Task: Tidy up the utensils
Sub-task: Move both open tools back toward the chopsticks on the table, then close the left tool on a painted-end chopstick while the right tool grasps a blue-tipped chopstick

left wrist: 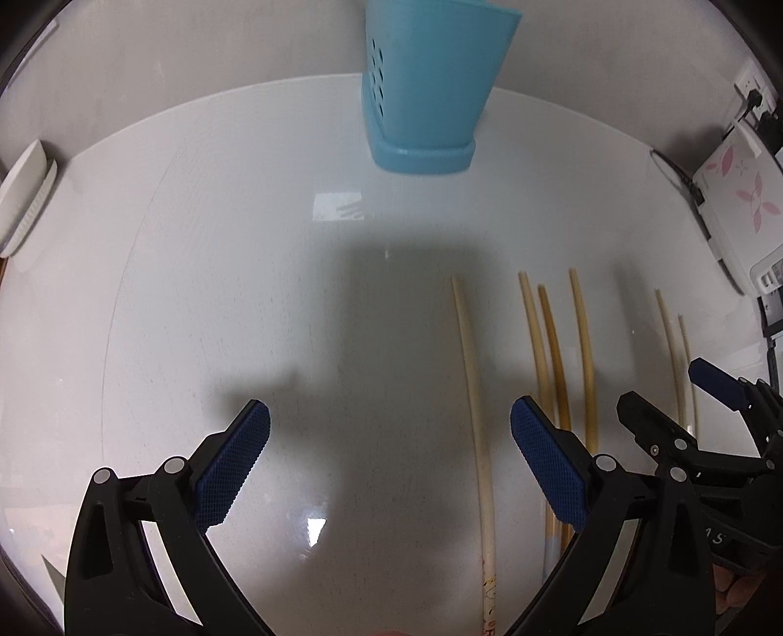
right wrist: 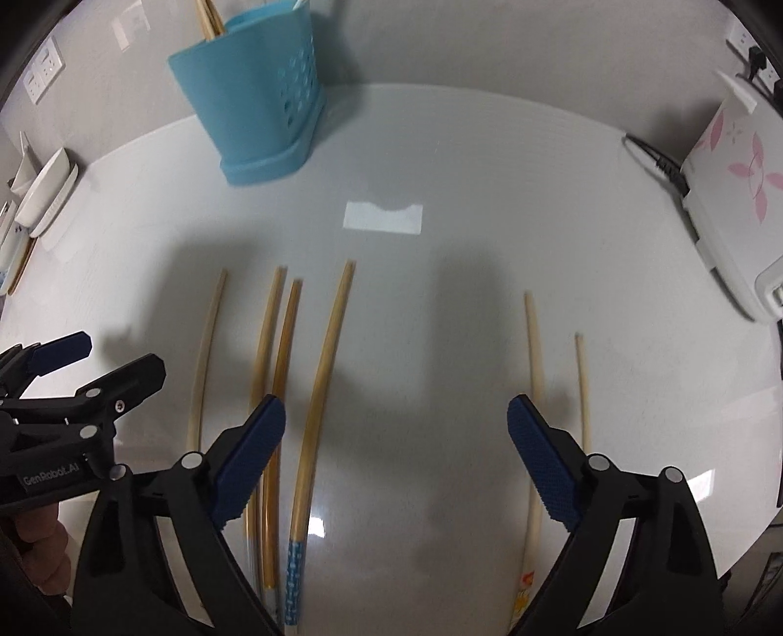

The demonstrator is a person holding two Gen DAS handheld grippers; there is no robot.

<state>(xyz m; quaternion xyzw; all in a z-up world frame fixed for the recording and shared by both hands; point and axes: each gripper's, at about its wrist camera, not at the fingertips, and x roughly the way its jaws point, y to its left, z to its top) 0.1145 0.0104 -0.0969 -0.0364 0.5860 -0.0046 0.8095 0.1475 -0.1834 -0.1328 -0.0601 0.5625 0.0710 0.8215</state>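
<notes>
My left claw was apart and held nothing; it hung over the white bench. One pale chopstick lay on the bench between its fingers, nearer the right one. My right claw was also apart and empty, above a bare part of the bench. On its left lay four chopsticks side by side, one with a blue patterned end. On its right lay two more chopsticks, a little apart from each other. Farther away the blue holder stood upright near the wall, with some chopsticks already in it. White dishes stood at the far left edge and a white box with pink flowers at the far right.
</notes>
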